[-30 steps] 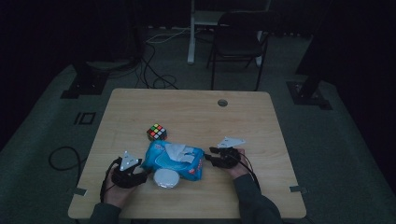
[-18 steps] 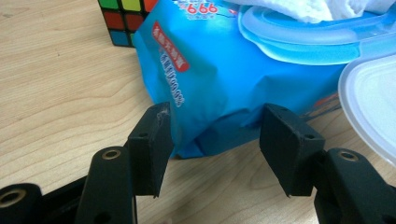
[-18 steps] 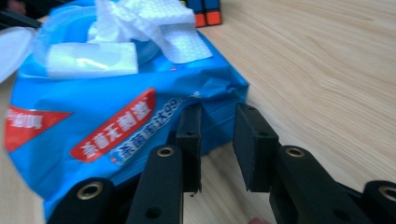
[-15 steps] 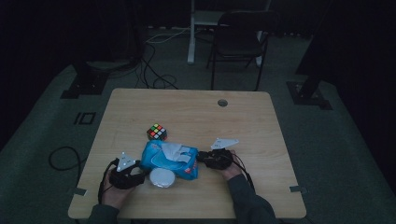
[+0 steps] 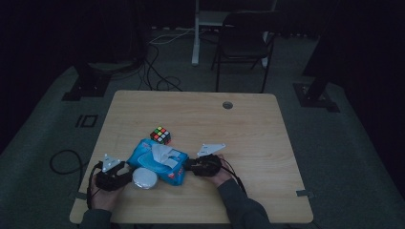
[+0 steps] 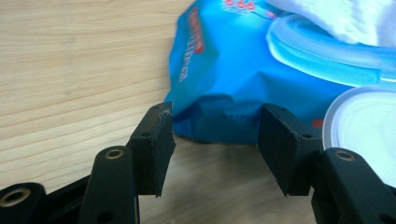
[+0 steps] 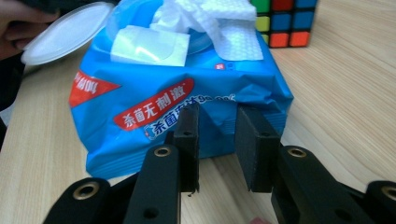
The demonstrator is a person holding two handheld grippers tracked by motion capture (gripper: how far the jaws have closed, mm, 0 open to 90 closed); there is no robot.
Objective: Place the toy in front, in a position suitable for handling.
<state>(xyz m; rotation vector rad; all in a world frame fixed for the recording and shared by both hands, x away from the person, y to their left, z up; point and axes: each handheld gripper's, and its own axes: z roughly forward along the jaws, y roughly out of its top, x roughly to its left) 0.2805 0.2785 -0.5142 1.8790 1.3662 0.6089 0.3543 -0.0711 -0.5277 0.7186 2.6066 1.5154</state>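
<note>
Blue wipes pack (image 5: 160, 160) lies lengthwise between left gripper (image 6: 212, 144), jaws wide and empty, and right gripper (image 7: 215, 140), narrowly parted, empty.

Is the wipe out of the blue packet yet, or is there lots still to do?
Done: the blue wipes packet has its round white lid flipped open, and a white wipe pokes up. In hand: the left gripper and right gripper sit open at its two ends. Left: nothing grips that wipe yet.
</note>
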